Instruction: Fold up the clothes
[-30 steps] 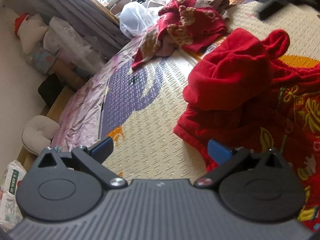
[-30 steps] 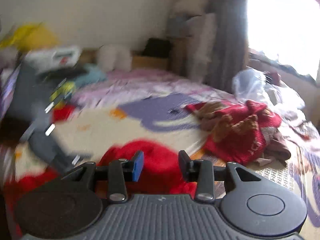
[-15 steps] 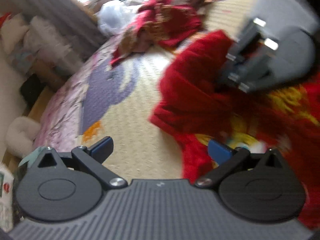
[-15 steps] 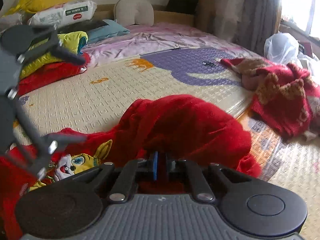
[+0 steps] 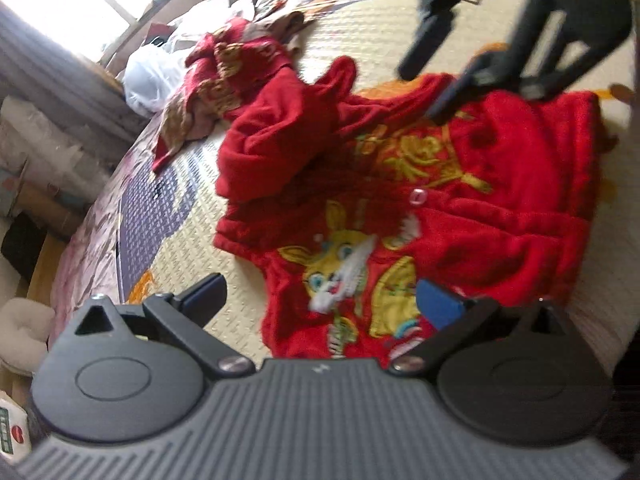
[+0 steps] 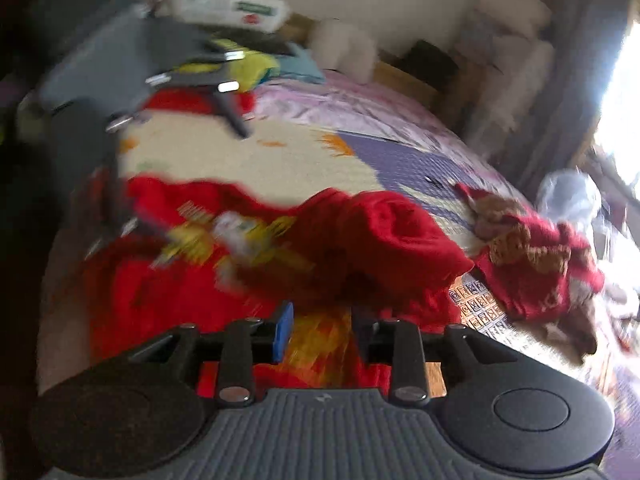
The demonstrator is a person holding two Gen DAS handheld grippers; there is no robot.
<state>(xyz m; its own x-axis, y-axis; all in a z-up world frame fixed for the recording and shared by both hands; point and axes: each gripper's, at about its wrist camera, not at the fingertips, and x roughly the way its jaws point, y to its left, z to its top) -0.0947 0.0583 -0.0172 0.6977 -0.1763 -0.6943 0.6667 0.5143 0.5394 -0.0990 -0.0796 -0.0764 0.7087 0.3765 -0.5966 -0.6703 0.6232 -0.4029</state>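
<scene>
A red fleece garment (image 5: 472,216) with a yellow rabbit design lies spread on the play mat (image 5: 256,296), one sleeve bunched at its left (image 5: 280,136). My left gripper (image 5: 320,300) is open wide just above the garment's near hem, its fingers apart from the cloth. In the right wrist view the garment (image 6: 376,232) lies ahead of my right gripper (image 6: 322,332). Its jaws are opening, with a gap between the pads and no cloth pinched. From the left wrist view the right gripper (image 5: 480,64) hangs over the garment's far edge. The blurred left gripper (image 6: 168,76) shows at upper left.
A second red knitted garment (image 5: 240,60) (image 6: 536,264) lies crumpled beyond the first, by a white plastic bag (image 5: 148,76). Folded yellow and red clothes (image 6: 244,76) are stacked at the mat's far side. Pillows (image 6: 344,48), boxes and a curtain (image 5: 60,68) line the bed's edge.
Half a second ago the right gripper was shut on a fold of the red garment; now its jaws are apart and it has drawn back. The left gripper has moved over the rabbit design.
</scene>
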